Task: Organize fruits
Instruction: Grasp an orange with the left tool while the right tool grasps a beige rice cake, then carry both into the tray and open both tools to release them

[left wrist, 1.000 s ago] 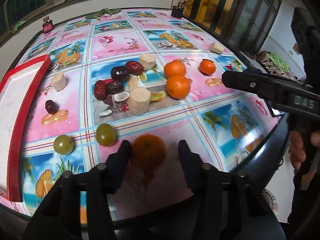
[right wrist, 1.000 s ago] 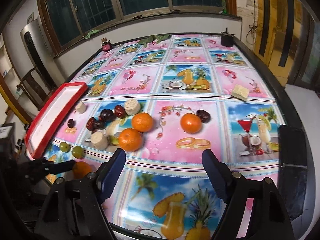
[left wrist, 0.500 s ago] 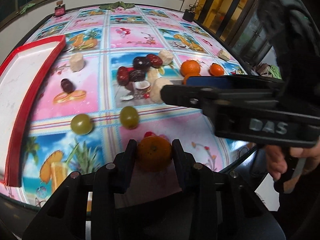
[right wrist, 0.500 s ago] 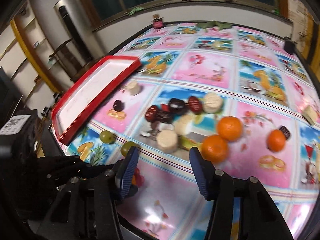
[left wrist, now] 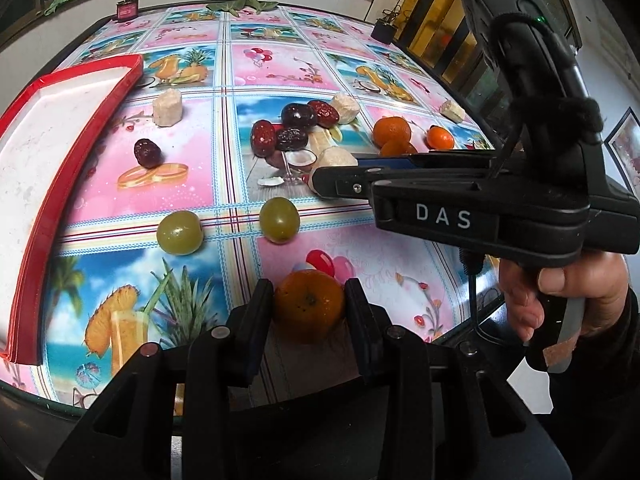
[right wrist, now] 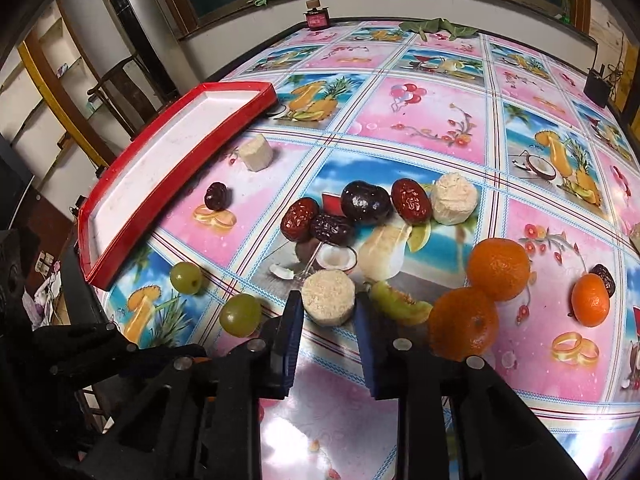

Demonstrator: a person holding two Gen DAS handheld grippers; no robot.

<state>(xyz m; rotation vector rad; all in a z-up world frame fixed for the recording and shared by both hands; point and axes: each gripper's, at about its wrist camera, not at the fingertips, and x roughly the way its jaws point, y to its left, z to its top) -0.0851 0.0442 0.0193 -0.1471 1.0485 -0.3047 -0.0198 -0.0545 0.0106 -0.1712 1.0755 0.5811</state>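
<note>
My left gripper (left wrist: 308, 287) is shut on a small orange (left wrist: 309, 310) just above the table's near edge. A white cylindrical fruit chunk (right wrist: 328, 298) stands on the tablecloth, and my right gripper (right wrist: 327, 305) has it between its blue pads. The jaws are closing and both pads touch its sides. In the left wrist view the right gripper (left wrist: 322, 178) reaches in from the right, held by a hand (left wrist: 560, 292). Two green grapes (left wrist: 179, 232) (left wrist: 279, 219) lie near the front. A red-rimmed white tray (right wrist: 180, 188) sits empty at the left.
Several dark dates (right wrist: 364, 202) cluster mid-table beside another white chunk (right wrist: 454, 198). Three oranges (right wrist: 498, 268) lie to the right. A lone date (right wrist: 217, 196) and a white chunk (right wrist: 256, 154) lie near the tray. The table edge is just below both grippers.
The right gripper swung left and down over the fruit, and its jaws narrowed around the white chunk. The left gripper closed on the orange and shifted a little.
</note>
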